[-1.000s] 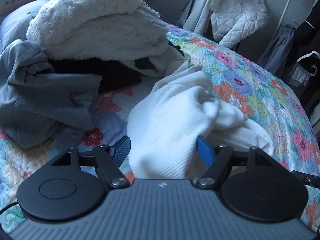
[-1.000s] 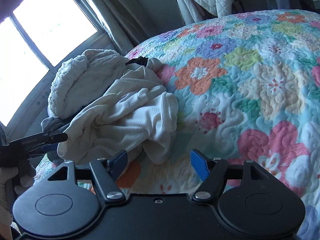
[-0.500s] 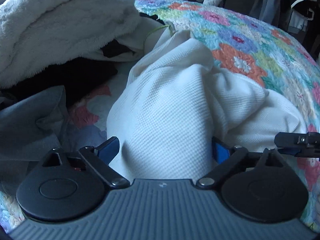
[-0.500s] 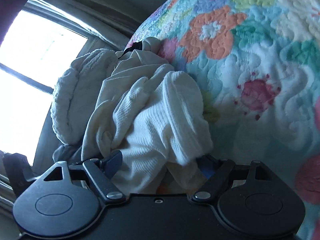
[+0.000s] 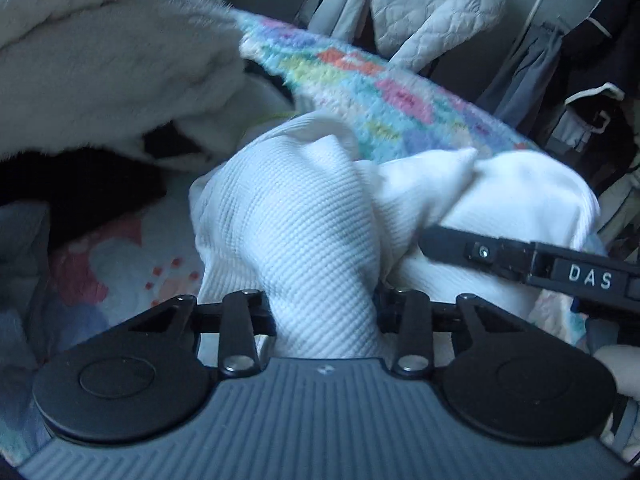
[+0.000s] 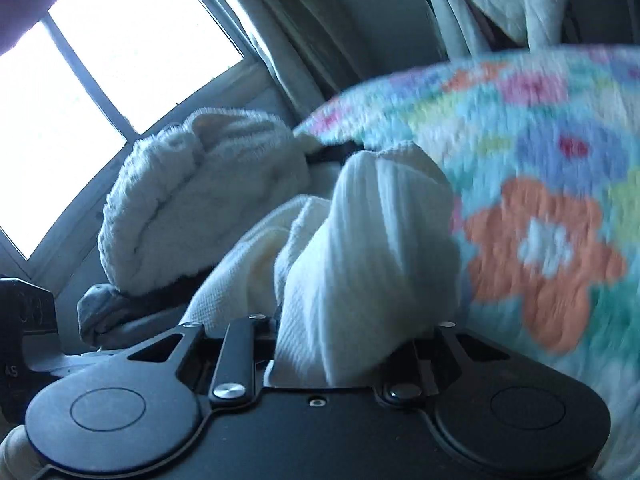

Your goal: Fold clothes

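Now both my grippers are closing on the white top [image 5: 304,216], bunched on the quilt [image 5: 372,92].

From my left gripper [image 5: 324,312] I see a thick fold pinched between its jaws, and my right gripper [image 5: 520,260] reaching in from the right against the same cloth, with hanging clothes [image 5: 440,12] behind. From the right gripper [image 6: 344,344] I see its jaws squeezing another fold; only this view shows the window [image 6: 100,72], with the fleece [image 6: 192,196] beside it.
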### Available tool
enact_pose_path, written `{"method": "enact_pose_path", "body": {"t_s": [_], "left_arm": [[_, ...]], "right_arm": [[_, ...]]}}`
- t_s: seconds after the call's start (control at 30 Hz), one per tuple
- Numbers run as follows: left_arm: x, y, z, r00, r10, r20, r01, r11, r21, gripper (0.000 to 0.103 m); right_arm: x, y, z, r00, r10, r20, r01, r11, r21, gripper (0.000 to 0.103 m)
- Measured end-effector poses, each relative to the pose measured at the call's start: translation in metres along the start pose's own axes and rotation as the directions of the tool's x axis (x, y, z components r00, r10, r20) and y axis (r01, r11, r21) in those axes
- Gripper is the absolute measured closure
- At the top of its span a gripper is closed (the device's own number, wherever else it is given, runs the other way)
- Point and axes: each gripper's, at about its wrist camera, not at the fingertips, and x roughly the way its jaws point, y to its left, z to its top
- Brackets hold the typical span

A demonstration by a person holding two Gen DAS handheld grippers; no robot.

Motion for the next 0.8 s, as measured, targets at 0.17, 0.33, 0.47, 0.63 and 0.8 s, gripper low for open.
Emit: {"method": "enact_pose_path", "body": {"t_s": [0.17,0.33,0.47,0.63,0.8], "left_arm": [[-0.039,-0.064,0.052,0.973,-0.113,0.204,0.08,0.983,0.166,0.066],[-0.008,-0.045,0.031,0.991,-0.101,0.082,0.1,0.995,0.017,0.066],[0.035,0.0,-0.029,0.991,0.117,-0.062,-0.121,0.99,-0.071,0.067],[0.028,0.038,-0.085,0.981,0.15,-0.123,-0.164,0.98,-0.111,0.067],[-0.02,0.005,-0.066,0.978,0.207,0.013,-0.207,0.978,0.019,0.066]], "right_arm": [[-0.088,-0.005,0.056,0.971,-0.016,0.24,0.048,0.991,-0.124,0.076],[-0.131,-0.063,0.03,0.961,-0.194,0.198,0.204,0.978,-0.032,0.076],[-0.127,-0.116,-0.029,0.926,-0.376,0.042,0.373,0.926,0.056,0.076],[-0.144,-0.163,-0.088,0.928,-0.371,-0.044,0.371,0.902,0.222,0.078],[-0.159,-0.14,-0.096,0.911,-0.413,-0.003,0.407,0.897,0.173,0.077]]}}
